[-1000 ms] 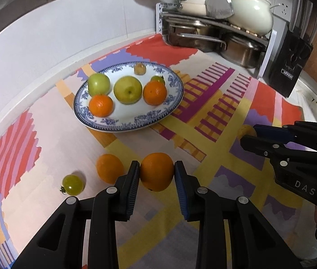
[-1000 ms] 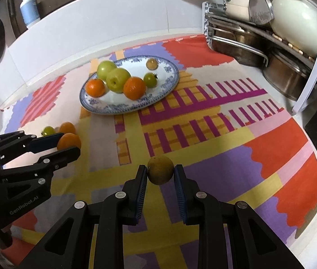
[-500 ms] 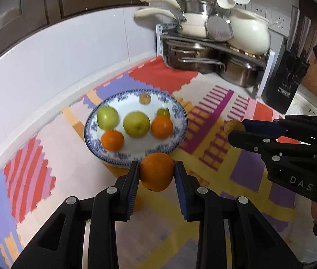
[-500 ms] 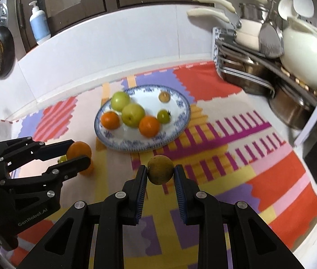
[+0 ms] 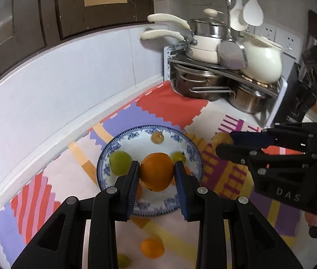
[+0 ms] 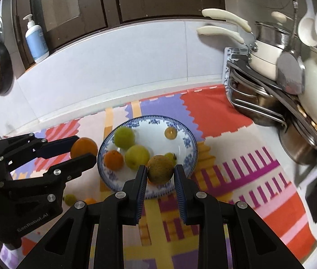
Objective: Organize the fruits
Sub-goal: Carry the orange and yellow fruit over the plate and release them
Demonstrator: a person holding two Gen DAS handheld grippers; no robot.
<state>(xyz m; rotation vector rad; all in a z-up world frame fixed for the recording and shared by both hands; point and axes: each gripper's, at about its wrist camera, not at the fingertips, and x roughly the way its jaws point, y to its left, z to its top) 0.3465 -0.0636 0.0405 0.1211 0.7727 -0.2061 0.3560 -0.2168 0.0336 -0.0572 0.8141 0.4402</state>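
Note:
My left gripper (image 5: 157,174) is shut on an orange (image 5: 156,171) and hangs above the near edge of a blue-and-white plate (image 5: 146,208). In the right wrist view the same gripper (image 6: 84,150) and its orange (image 6: 84,146) sit left of the plate (image 6: 191,148). My right gripper (image 6: 160,171) is shut on a brownish-yellow fruit (image 6: 160,168) over the plate's front rim; from the left wrist view it (image 5: 223,142) shows at the right. The plate holds green apples (image 6: 124,137), an orange (image 6: 113,159), a small brown fruit (image 6: 171,132) and a small green one (image 6: 170,156).
A loose orange (image 5: 152,248) and a small green fruit (image 5: 122,261) lie on the colourful mat (image 6: 237,179) in front of the plate. A rack of steel pots (image 5: 205,87) and a white pot (image 5: 262,61) stand at the back right. A soap bottle (image 6: 35,40) sits on the ledge.
Both grippers have risen from the mat with their fruit and moved toward the plate, which now lies right under them. The loose orange and green fruit are left behind near the bottom edge.

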